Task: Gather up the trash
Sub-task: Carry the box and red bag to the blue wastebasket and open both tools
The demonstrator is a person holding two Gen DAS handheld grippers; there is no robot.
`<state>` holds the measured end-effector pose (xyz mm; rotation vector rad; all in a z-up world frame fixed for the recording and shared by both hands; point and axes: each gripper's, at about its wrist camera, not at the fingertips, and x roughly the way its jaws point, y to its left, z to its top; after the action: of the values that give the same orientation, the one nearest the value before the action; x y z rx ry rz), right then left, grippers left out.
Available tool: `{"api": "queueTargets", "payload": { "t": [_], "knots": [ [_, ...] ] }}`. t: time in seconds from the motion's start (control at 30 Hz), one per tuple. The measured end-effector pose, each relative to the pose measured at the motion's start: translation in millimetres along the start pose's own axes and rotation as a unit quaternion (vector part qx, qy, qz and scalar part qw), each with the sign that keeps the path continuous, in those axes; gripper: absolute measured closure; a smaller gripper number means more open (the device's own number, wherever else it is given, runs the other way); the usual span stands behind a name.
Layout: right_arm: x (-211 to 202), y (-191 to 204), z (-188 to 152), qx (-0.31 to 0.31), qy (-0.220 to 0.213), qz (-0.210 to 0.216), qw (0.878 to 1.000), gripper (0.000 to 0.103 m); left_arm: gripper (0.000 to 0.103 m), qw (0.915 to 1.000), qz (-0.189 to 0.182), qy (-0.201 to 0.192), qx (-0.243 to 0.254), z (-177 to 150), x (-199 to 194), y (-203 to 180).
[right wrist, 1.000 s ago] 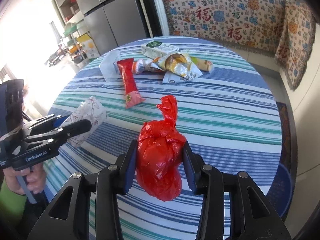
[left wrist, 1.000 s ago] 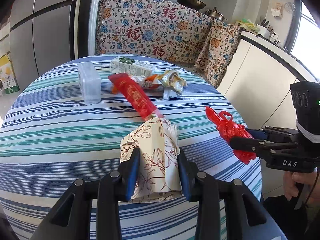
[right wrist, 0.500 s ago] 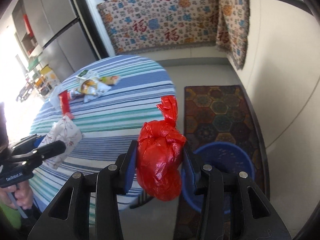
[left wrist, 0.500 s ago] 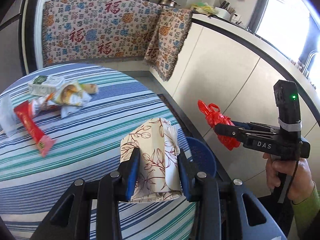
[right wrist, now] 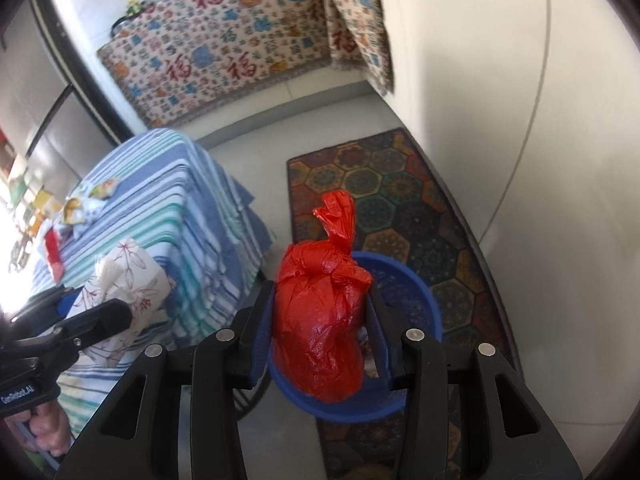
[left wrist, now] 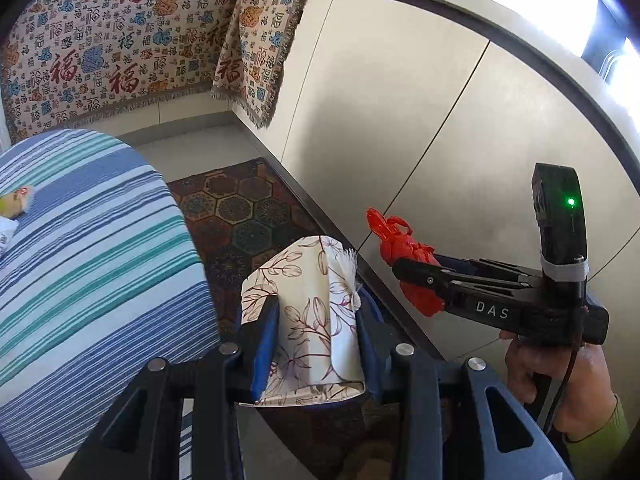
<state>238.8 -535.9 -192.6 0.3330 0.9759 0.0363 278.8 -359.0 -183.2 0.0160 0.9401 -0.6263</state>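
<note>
While the right tongs (right wrist: pixel 320 320) clamp a knotted red bag (right wrist: pixel 320 312) low in the frame over the blue bin (right wrist: pixel 416 292), the left tongs (left wrist: pixel 314 344) pinch a floral tissue pack (left wrist: pixel 308 312) at lower centre, right of the striped desk (left wrist: pixel 92 264).

White capital letters "DAS" are printed on the black side of the right gripper (left wrist: pixel 416 276), seen from the left wrist view. In the right wrist view, small white lettering on the black body of the left gripper (right wrist: pixel 116 300), at the lower left edge, is cut off and cannot be read with certainty. The patterned cloth (left wrist: pixel 120 48) draped along the back wall repeats a large red Chinese character, "福", many times; the same character shows on it in the right wrist view.
</note>
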Motion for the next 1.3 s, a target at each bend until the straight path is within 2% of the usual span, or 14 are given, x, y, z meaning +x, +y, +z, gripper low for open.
{"api": "queueTargets", "payload": {
  "t": [0.33,0.73,0.87,0.97,1.07,1.23,1.3],
  "knots": [
    [12,-30,1,0.037,0.015,0.006,0.999,0.059,0.065,0.9994,-0.004,0.036,-0.002,-1,64,-6],
    [17,-39,4,0.067,0.012,0.019,0.997,0.058,0.062,0.9988,0.003,0.050,-0.005,0,97,-2],
    [20,-42,3,0.075,0.010,0.025,0.997,0.050,0.052,0.9983,0.001,0.056,-0.013,3,107,-1],
    [18,-43,3,0.076,0.006,0.024,0.997,0.048,0.051,0.9984,0.004,0.054,-0.018,6,109,-2],
    [15,-43,6,0.076,-0.001,0.026,0.997,0.042,0.051,0.9985,0.003,0.051,-0.021,7,106,-3],
    [9,-35,9,0.061,-0.013,0.007,0.998,0.032,0.051,0.9991,0.003,0.039,-0.018,6,83,-9],
    [6,-27,10,0.046,-0.021,-0.010,0.999,0.024,0.051,0.9995,0.005,0.029,-0.010,3,64,-14]
  ]
}}
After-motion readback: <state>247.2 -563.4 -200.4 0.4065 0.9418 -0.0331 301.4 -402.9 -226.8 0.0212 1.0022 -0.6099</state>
